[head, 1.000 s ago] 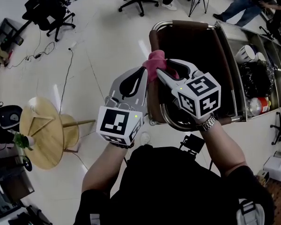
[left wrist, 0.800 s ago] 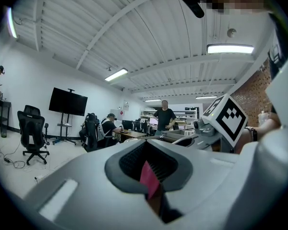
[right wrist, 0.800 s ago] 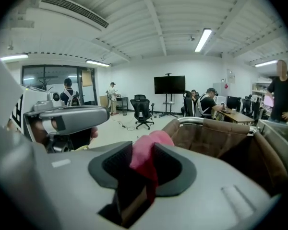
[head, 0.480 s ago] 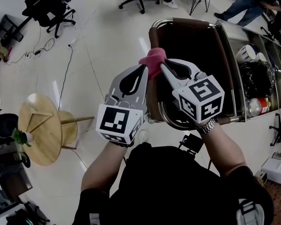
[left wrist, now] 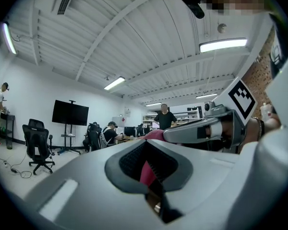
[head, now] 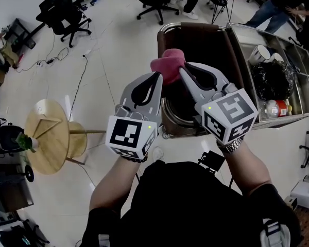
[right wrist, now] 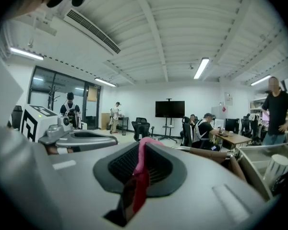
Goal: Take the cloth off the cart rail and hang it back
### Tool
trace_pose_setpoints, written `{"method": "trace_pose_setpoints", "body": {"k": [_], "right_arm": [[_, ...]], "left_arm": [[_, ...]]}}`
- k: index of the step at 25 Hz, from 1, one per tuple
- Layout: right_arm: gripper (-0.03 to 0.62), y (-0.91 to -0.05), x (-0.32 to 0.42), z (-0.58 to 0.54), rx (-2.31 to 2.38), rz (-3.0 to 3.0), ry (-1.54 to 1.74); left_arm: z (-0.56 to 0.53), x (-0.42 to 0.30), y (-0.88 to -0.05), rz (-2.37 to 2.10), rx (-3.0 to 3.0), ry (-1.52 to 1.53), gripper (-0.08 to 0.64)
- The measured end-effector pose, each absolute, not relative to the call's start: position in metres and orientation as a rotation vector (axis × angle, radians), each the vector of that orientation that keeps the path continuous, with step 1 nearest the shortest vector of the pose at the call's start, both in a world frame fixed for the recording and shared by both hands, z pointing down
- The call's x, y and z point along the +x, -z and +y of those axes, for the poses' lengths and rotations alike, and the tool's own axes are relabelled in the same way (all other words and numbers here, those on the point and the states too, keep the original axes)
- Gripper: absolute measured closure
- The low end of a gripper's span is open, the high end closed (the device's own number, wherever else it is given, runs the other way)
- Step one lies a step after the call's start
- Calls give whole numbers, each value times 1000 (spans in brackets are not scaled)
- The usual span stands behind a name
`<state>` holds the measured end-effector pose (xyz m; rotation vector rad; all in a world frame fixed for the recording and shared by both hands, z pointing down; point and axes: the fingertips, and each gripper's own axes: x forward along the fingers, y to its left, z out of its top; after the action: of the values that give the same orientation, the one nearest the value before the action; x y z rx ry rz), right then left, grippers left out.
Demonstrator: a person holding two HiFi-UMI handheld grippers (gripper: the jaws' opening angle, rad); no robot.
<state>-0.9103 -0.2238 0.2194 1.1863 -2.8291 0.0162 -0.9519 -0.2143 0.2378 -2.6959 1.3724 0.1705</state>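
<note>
**Pink cloth pinched by both grippers over the rail**

Pink cloth sits bunched between the two grippers, over the left side of the cart's brown rail. The head view does not settle whether it hangs clear of the rail. The left gripper is clamped on one side of it, with a pink fold showing between its pads. The right gripper has just been closing its jaws, which pinch the other side.

The cloth looks light, soft and limp, so it should sag and fold rather than hold a shape. It is not fragile, and the ribbed pads should grip it well. A thin edge could slip out under a sharp pull. Holding two points along one edge, drawn gently apart, should let it spread and drape.
</note>
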Motion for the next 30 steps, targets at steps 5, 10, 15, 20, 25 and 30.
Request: {"method": "trace_pose_setpoints", "body": {"k": [5,10,15,20,25,30], "right_arm": [[555,-197,-870,-144,1195,-2904,93],[557,-177,-838,-69,1213,-2956,178],[557,-171,-812,-19,1205,-2980,215],[557,-174,-797,25,1204,-2993,225],[557,-182,-803,62,1230,-2995,242],[557,-188,-812,104,1295,-2967,263]], "left_arm": [[-141,-913,-226,1353,-2631,-188,557],[-68,-883,-227,1383,-2656,-114,557],[-25,-856,-217,1341,-2568,-192,557],[17,-838,-217,1326,-2566,-189,557],[53,-843,-222,1297,-2567,-195,557],[93,-853,-225,1249,-2597,-203,557]]}}
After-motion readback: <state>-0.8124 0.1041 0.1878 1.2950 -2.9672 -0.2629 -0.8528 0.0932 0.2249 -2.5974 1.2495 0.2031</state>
